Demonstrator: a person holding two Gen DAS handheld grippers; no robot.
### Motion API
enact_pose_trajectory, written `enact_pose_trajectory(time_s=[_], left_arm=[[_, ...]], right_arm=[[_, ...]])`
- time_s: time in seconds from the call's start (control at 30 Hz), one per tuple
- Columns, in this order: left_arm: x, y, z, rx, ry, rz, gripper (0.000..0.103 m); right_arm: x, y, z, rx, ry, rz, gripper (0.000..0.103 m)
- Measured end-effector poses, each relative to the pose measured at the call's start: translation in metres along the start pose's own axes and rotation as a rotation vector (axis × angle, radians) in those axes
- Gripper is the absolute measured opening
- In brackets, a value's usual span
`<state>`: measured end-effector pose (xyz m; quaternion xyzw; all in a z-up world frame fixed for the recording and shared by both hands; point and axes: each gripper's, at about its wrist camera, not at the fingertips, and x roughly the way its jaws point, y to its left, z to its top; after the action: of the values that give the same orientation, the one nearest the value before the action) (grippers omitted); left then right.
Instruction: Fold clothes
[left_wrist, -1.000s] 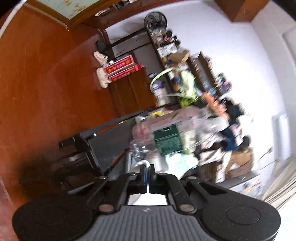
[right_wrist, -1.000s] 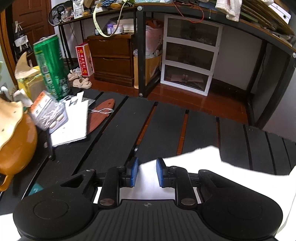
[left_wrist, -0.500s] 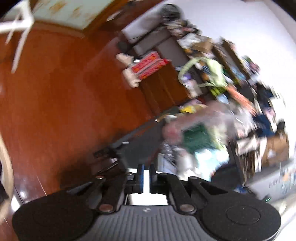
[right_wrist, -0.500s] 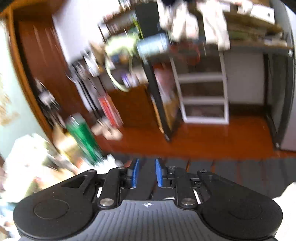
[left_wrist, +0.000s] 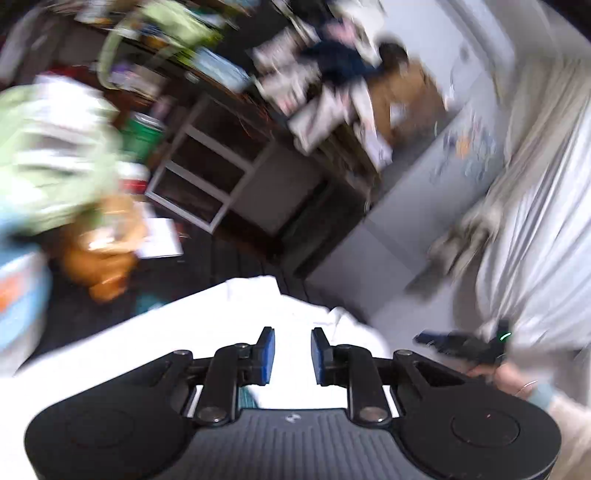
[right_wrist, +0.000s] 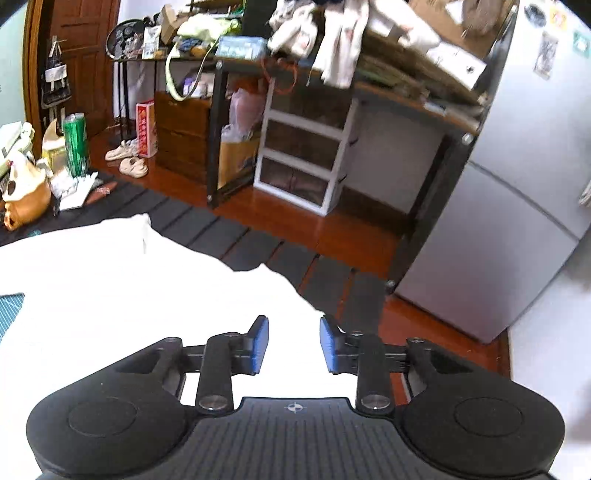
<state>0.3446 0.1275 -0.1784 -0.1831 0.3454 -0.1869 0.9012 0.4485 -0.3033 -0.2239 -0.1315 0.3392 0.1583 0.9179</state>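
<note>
Both grippers are angling down over 1 white garment (right_wrist: 122, 295) that is lying on the dark table (right_wrist: 236, 240). The left gripper (left_wrist: 292, 352) is opening, the right gripper (right_wrist: 293, 345) closing; nothing is sitting between either's 2 pads.

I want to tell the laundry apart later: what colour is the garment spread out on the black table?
Plain white garment, no pattern, clearest in the right wrist view.

both wrist cams down, shared cloth (left_wrist: 207, 332)

L claw (left_wrist: 289, 355) opening, empty | R claw (right_wrist: 291, 345) closing, empty, tilted down
</note>
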Motion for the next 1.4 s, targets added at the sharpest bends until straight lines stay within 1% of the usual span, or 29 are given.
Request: enact_pose_trajectory(time_s=[0.07, 0.1, 0.13, 0.17, 0.2, 0.3, 0.4, 0.43, 0.5, 0.57, 0.6, 0.63, 0.67, 0.7, 0.73, 0.8, 0.87, 0.97, 1.0, 1.07, 1.1, 1.13, 1.17, 1.2, 1.23, 1.3, 1.33, 1.37, 1.4], left_arm=[[0.062, -0.013, 0.016, 0.138, 0.068, 0.083, 0.018], [0.086, -0.015, 0.019, 0.168, 0.097, 0.105, 0.016], [0.108, -0.016, 0.023, 0.185, 0.121, 0.100, 0.016], [0.125, -0.016, 0.028, 0.208, 0.135, 0.087, 0.016], [0.136, -0.018, 0.029, 0.236, 0.134, 0.070, 0.017], [0.159, -0.015, 0.033, 0.300, 0.136, 0.035, 0.017], [0.177, -0.008, 0.036, 0.311, 0.186, 0.006, 0.017], [0.181, -0.005, 0.036, 0.316, 0.195, 0.008, 0.017], [0.187, -0.002, 0.036, 0.318, 0.213, 0.019, 0.019], [0.195, 0.002, 0.037, 0.315, 0.234, 0.030, 0.019], [0.198, 0.001, 0.040, 0.314, 0.238, 0.028, 0.019], [0.202, 0.003, 0.039, 0.312, 0.254, 0.018, 0.018], [0.202, 0.003, 0.038, 0.319, 0.257, 0.014, 0.018], [0.203, 0.003, 0.037, 0.327, 0.260, 0.012, 0.003], [0.204, 0.002, 0.036, 0.349, 0.268, 0.028, 0.000], [0.207, 0.001, 0.035, 0.378, 0.271, 0.050, 0.000], [0.211, 0.002, 0.039, 0.393, 0.237, 0.106, 0.000], [0.213, 0.008, 0.046, 0.352, 0.215, 0.129, 0.000], [0.214, 0.010, 0.048, 0.341, 0.211, 0.131, 0.000], [0.211, 0.010, 0.052, 0.334, 0.216, 0.125, 0.000], [0.210, 0.011, 0.054, 0.330, 0.218, 0.122, 0.000], [0.208, 0.011, 0.056, 0.324, 0.214, 0.124, 0.000], [0.205, 0.012, 0.059, 0.312, 0.195, 0.120, 0.000], [0.202, 0.012, 0.062, 0.302, 0.177, 0.114, 0.000], [0.200, 0.012, 0.063, 0.297, 0.166, 0.091, 0.000], [0.199, 0.010, 0.061, 0.302, 0.157, 0.066, 0.002], [0.200, 0.009, 0.057, 0.315, 0.162, 0.070, 0.002], [0.203, 0.008, 0.053, 0.327, 0.172, 0.070, 0.002], [0.205, 0.007, 0.049, 0.340, 0.182, 0.071, 0.002]], right_arm=[[0.028, -0.004, 0.007, -0.023, -0.018, 0.040, 0.027], [0.031, -0.006, 0.007, -0.031, -0.019, 0.046, 0.028], [0.057, -0.008, 0.014, -0.087, -0.017, 0.077, 0.030], [0.072, -0.011, 0.018, -0.121, -0.005, 0.091, 0.032], [0.088, -0.013, 0.022, -0.152, 0.007, 0.105, 0.036], [0.122, -0.027, 0.032, -0.134, 0.025, 0.161, 0.036], [0.141, -0.035, 0.036, -0.101, 0.027, 0.227, 0.039], [0.150, -0.036, 0.035, -0.099, 0.037, 0.267, 0.039], [0.158, -0.033, 0.034, -0.104, 0.071, 0.298, 0.039], [0.163, -0.031, 0.031, -0.098, 0.094, 0.304, 0.035], [0.166, -0.030, 0.030, -0.091, 0.105, 0.310, 0.025], [0.166, -0.029, 0.030, -0.076, 0.099, 0.324, 0.018], [0.167, -0.027, 0.031, -0.078, 0.091, 0.312, 0.006], [0.168, -0.025, 0.031, -0.080, 0.083, 0.300, 0.006], [0.169, -0.022, 0.032, -0.083, 0.074, 0.286, 0.005], [0.172, -0.021, 0.035, -0.085, 0.052, 0.215, 0.005], [0.176, -0.022, 0.037, -0.074, 0.042, 0.169, 0.005], [0.190, -0.024, 0.041, -0.053, 0.060, 0.120, 0.005], [0.190, -0.025, 0.041, -0.050, 0.057, 0.119, 0.006], [0.189, -0.032, 0.045, -0.019, 0.058, 0.113, 0.013], [0.185, -0.033, 0.047, -0.021, 0.038, 0.068, 0.020], [0.180, -0.034, 0.050, -0.023, 0.015, 0.020, 0.026], [0.173, -0.031, 0.053, -0.037, -0.026, -0.046, 0.026], [0.168, -0.029, 0.056, -0.046, -0.060, -0.032, 0.025], [0.159, -0.022, 0.063, -0.053, -0.125, 0.082, 0.025], [0.155, 0.013, 0.074, -0.149, -0.147, 0.269, 0.024], [0.154, 0.031, 0.079, -0.201, -0.156, 0.358, 0.024], [0.157, 0.055, 0.082, -0.299, -0.153, 0.402, 0.024], [0.164, 0.076, 0.084, -0.365, -0.143, 0.436, 0.024]])
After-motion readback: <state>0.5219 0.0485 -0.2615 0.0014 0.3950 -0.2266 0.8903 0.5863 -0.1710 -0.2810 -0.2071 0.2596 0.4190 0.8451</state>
